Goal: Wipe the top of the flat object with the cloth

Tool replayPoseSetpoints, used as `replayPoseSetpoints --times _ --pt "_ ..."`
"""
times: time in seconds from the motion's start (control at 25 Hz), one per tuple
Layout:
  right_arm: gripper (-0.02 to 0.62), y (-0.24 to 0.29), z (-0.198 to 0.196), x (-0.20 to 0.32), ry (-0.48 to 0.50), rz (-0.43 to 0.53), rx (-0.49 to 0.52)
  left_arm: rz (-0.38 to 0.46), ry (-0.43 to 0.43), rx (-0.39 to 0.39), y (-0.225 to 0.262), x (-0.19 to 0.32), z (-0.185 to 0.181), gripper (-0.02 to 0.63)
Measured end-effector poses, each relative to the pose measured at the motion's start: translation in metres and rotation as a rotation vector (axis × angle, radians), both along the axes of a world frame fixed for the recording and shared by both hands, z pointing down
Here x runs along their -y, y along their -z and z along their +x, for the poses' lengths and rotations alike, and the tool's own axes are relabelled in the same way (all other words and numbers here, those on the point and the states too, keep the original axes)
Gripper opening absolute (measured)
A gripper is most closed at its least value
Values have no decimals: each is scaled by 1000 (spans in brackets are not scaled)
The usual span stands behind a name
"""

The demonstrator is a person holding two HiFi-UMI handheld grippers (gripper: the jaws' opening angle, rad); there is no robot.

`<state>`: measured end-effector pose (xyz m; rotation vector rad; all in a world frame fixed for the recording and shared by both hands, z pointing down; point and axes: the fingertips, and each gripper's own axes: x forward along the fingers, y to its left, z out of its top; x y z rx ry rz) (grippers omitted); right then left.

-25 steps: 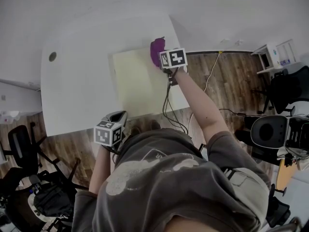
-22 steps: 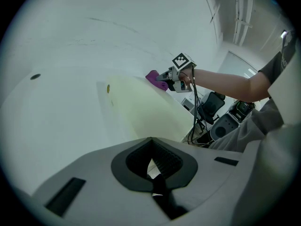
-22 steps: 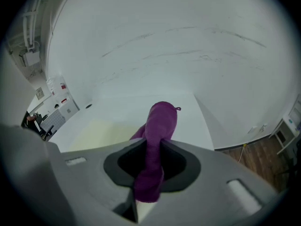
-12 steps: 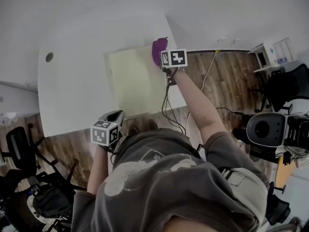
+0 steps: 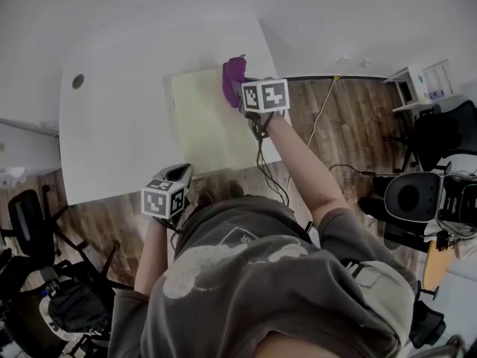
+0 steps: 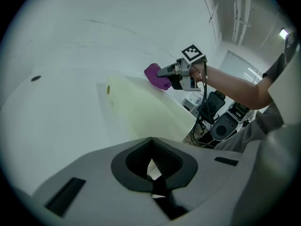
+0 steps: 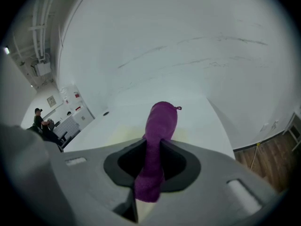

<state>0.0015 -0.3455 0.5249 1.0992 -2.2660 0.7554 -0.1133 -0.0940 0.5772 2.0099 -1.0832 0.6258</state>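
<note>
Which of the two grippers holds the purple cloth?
The right gripper: its jaws grip the purple cloth at the yellow flat object's far corner. The left gripper is shut on nothing, near the table edge.

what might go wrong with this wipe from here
1. The left gripper is shut on nothing and held off the table, so nothing pins the yellow sheet; it may slide under the stroke.
2. The right gripper pinches the purple cloth as a narrow bunch, so little fabric may meet the sheet, or it may slip free.
3. The cloth sits at the sheet's far corner near the table's edge; a stroke may run off.
</note>
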Motion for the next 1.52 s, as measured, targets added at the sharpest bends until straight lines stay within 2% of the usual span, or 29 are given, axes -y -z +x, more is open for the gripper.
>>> replayPoseSetpoints --times 0.2,0.48,0.92,1.2,1.52 --pt "72 17 -42 -30 93 -3 67 1 -9 -2 0 3 3 8" --pt "72 11 -97 -74 163 -51 115 7 -9 -15 1 -3 0 8" --pt "72 -15 -153 -106 243 -114 67 15 -26 -32 0 -13 -10 7" --pt "72 -32 -155 -102 271 -116 -26 10 -32 -34 0 -8 -7 7" --pt "72 -34 -145 -96 270 -101 -61 12 -42 -30 1 -7 -5 8"
